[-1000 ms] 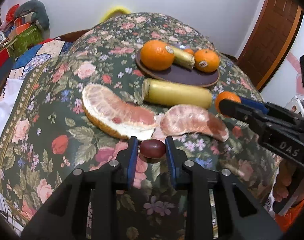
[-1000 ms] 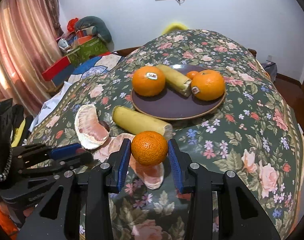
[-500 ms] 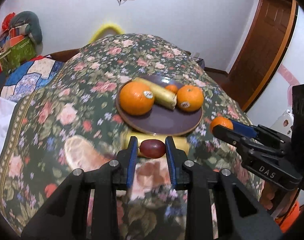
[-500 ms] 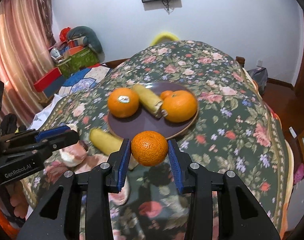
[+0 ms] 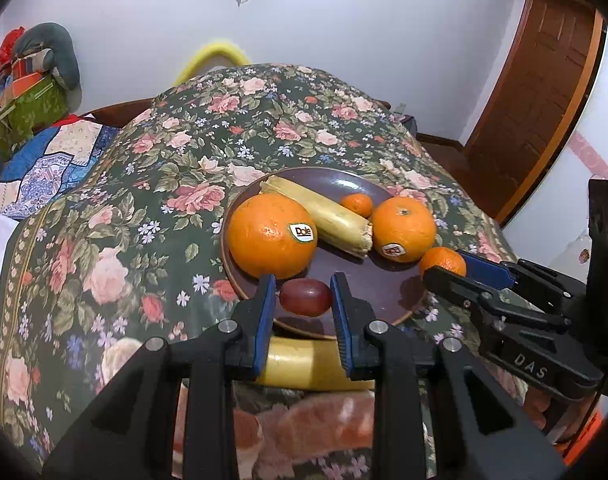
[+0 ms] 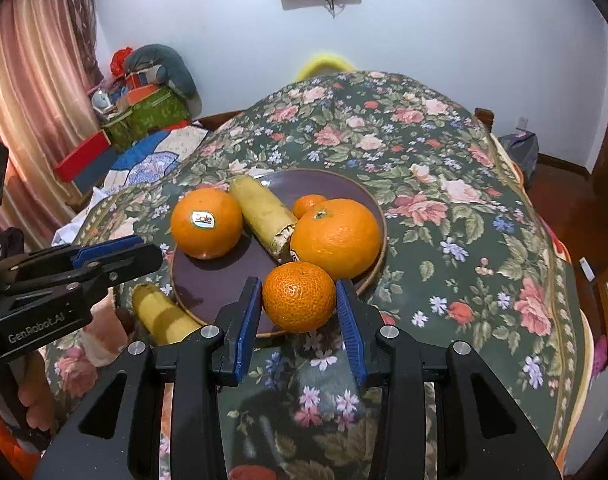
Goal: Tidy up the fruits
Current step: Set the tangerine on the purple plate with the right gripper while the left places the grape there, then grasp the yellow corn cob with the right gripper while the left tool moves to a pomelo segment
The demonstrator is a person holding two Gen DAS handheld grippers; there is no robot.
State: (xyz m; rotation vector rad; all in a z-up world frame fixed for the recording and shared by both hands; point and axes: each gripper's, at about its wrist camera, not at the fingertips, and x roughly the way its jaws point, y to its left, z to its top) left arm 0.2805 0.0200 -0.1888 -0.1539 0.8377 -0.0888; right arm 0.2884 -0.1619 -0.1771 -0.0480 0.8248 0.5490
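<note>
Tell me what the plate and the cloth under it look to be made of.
Plate: likely glazed ceramic; dark purple-brown with a paler rim and soft reflections. It could be another glossy material. Cloth: printed woven fabric, matte, with a floral pattern, draping over the edges.

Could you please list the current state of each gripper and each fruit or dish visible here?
left gripper: shut on the grape, above the plate's near edge.
right gripper: shut on the mandarin, at the plate's near rim.
plate: holds two oranges, a corn piece and a small mandarin.
Dole orange: resting on the plate.
loose corn piece: lying on the cloth, off the plate.
pomelo segments: peeled, on the cloth.
</note>
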